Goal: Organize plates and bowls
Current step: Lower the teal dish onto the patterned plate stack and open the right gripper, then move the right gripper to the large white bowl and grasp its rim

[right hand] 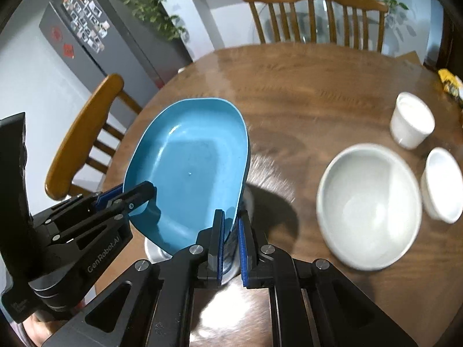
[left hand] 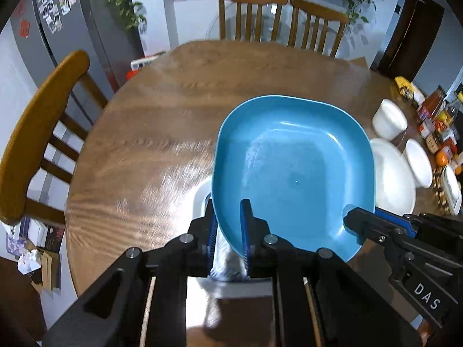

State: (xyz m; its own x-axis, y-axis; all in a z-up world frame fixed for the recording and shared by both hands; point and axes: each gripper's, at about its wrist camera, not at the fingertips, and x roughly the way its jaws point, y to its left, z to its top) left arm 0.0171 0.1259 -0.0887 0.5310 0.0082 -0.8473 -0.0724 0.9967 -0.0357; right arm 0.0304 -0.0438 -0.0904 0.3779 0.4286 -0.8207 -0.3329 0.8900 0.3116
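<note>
Gripping the near rim of a blue plate [left hand: 292, 170], the left gripper [left hand: 230, 231] has its blue-padded fingers closed on the plate's edge, one pad inside the dish and one under it. From the right, the right gripper [left hand: 358, 219] reaches in and clamps the same rim at the plate's near right corner; the white letters "DAS" read along its black body. In the right wrist view the right gripper [right hand: 230, 231] pinches the plate [right hand: 188, 173] between its two blue pads, while the left gripper [right hand: 141, 193] holds the opposite edge off to the left, with "GenRobot.AI" printed on its housing. The plate is rounded-square and tilted, raised above the round wooden desk [left hand: 162, 121]. A white dish [left hand: 202, 199] shows just beneath the plate's near edge, mostly hidden, so its kind cannot be told. Ahead and to the right of the right gripper, well apart from the plate, a large white bowl [right hand: 367, 205] sits on the desk, with a small white bowl [right hand: 442, 185] just beside it and a white cup [right hand: 411, 121] farther ahead. Wooden chairs [left hand: 251, 14] stand beyond the desk, and a grey refrigerator [right hand: 95, 31] covered in photos stands far left.
</note>
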